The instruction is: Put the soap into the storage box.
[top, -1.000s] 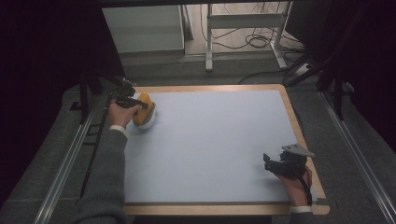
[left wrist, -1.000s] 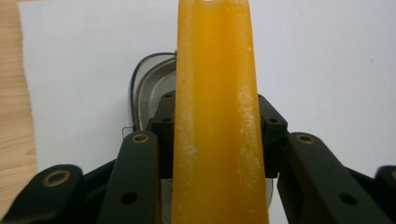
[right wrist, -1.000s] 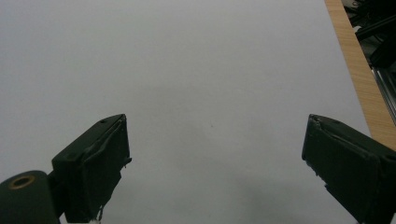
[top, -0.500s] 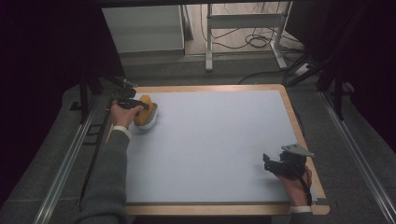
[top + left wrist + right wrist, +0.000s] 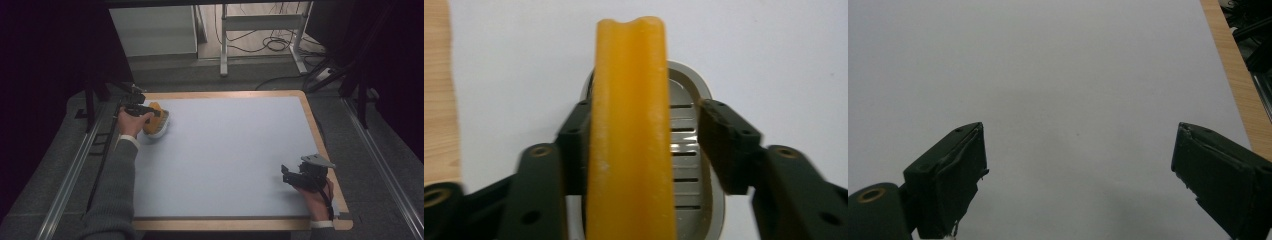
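Currently the left gripper [image 5: 639, 150] straddles an orange soap bar [image 5: 631, 130] standing on edge in a slotted metal soap dish [image 5: 686, 150]. Its jaws have just been opening: the left finger [image 5: 574, 145] still lies against the bar's flank, while the right finger [image 5: 724, 145] stands clear of it, with a visible gap showing the dish slots — so the bar is released, not clamped. The bar lies directly between the fingers; its long axis runs straight away from the fingertips, parallel to them, and its notched far end points forward beyond them.

In the high view, bar and dish [image 5: 159, 131] sit near the far-left corner of the table [image 5: 240, 150]. The left hand [image 5: 132, 122] is at the bar; the right gripper [image 5: 1078, 185] rests well apart — jaws spread wide over bare tabletop, holding nothing.
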A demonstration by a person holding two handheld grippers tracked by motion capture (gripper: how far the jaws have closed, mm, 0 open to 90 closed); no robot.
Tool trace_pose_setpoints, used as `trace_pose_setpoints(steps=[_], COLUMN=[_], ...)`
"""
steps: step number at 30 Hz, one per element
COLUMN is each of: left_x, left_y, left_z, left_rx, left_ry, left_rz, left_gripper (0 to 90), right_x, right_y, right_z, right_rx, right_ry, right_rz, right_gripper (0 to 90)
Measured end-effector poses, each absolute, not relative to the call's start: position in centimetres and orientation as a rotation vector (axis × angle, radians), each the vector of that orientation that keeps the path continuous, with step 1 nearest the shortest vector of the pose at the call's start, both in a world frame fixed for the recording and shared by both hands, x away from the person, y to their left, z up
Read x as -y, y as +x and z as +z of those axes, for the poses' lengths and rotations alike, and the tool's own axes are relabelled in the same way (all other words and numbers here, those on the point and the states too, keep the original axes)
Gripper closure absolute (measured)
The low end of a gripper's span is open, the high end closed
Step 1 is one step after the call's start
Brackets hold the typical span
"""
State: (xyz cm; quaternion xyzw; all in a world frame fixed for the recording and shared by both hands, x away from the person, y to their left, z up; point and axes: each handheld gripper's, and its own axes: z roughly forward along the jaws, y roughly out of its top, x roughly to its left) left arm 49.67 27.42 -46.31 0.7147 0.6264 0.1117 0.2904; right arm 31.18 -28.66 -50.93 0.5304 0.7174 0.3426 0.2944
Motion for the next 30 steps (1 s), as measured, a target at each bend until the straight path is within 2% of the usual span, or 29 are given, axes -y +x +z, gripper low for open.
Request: trace_pose_setpoints(steps=[8, 11, 18, 30], left_x=[-28.0, -27.9, -26.9, -24.6], left_y=[48.4, 47.6, 44.8, 39.3], left_z=[-44.6, -43.7, -42.7, -44.7], left_rx=[-1.642, -1.599, -1.429, -1.206], left_ry=[1.851, 1.853, 1.860, 1.925], left_rz=[0.399, 0.421, 0.347, 0.246], left_gripper=[26.9, 25.8, 24.7, 26.2], right_x=[28.6, 28.6, 28.7, 28.6], right_y=[31.2, 31.2, 31.1, 31.2], right_z=[-51.0, -51.0, -50.8, -50.5], right_rx=[-1.906, -1.910, -1.903, -1.907], right_ry=[1.410, 1.410, 1.404, 1.388], right_rz=[0.909, 0.910, 0.917, 0.921], right_gripper=[7.6, 7.6, 7.6, 7.6])
